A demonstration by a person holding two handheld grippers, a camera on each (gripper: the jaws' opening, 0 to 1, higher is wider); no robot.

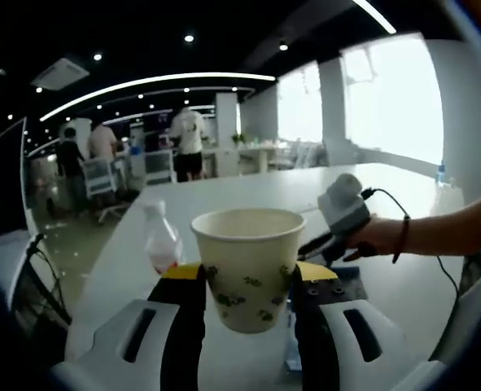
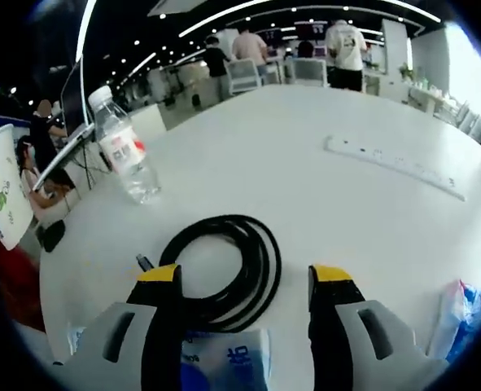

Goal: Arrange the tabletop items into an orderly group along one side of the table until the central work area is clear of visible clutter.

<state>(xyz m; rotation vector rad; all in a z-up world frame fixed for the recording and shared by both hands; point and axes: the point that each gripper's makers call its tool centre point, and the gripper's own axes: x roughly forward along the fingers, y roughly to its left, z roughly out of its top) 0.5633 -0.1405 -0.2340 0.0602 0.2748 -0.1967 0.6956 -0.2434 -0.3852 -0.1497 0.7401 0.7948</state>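
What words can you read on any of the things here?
Water bottle: a red and white label, print too blurred to read.
Blue and white packet between the right gripper's jaws: a large white character, too cut off to read.
Paper cup in the left gripper: green leaf pattern, no words.
Power strip: no readable marks.

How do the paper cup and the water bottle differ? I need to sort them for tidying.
The paper cup is opaque cream with green print; the water bottle is clear plastic with a red-and-white label. The cup is open-topped, the bottle capped. The cup sits clamped between the left gripper jaws; the bottle stands free on the table. Both are upright.
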